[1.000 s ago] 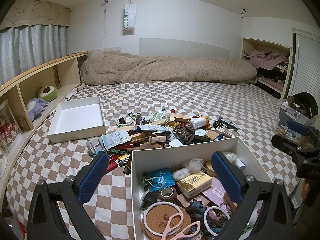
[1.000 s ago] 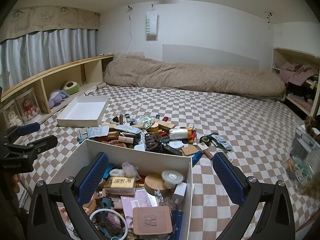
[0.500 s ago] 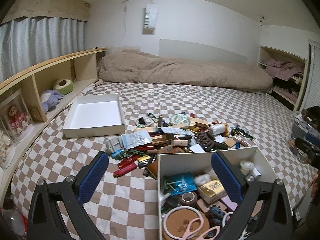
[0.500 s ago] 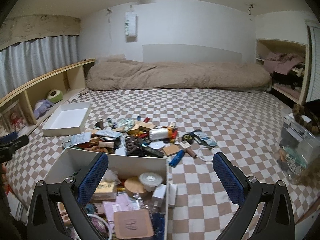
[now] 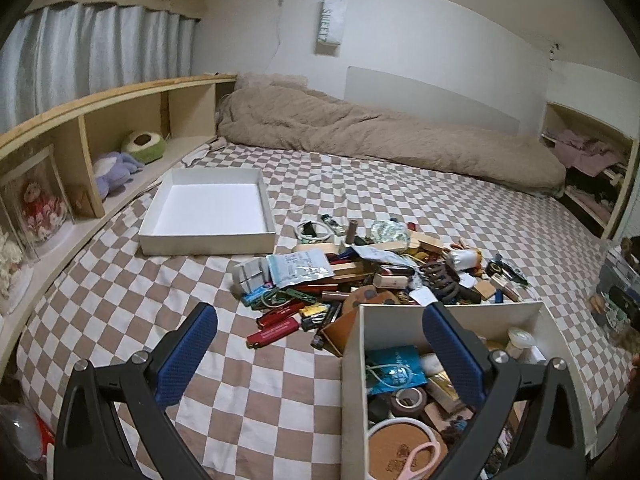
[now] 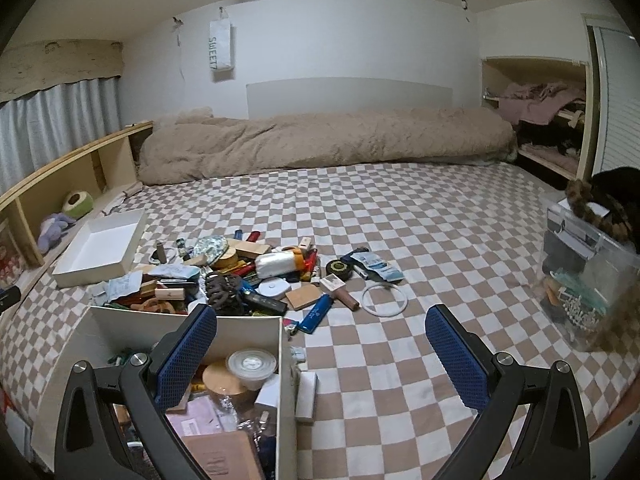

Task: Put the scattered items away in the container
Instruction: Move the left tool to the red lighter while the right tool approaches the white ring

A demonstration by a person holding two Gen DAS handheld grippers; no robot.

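Observation:
A pile of scattered small items [image 5: 360, 276] lies on the checkered bed; it also shows in the right wrist view [image 6: 248, 280]. A white box [image 5: 356, 380] holding several items stands at the near edge, seen too in the right wrist view [image 6: 184, 320]. My left gripper [image 5: 320, 348] is open and empty, straddling the box's left wall. My right gripper [image 6: 320, 352] is open and empty, straddling the box's right wall. A blue lighter [image 6: 316, 312], a white ring [image 6: 384, 300] and a red lighter [image 5: 272, 332] lie at the pile's edges.
An empty white tray [image 5: 208, 212] sits at the back left near a wooden shelf [image 5: 80, 132] with plush toys. A rolled beige duvet [image 6: 328, 140] lies along the far wall. A clear plastic bin [image 6: 588, 272] stands at the right edge of the bed.
Both grippers have swung apart: the left view turned left, the right view turned right. The box now sits at the inner edge of each view. Both stay open.

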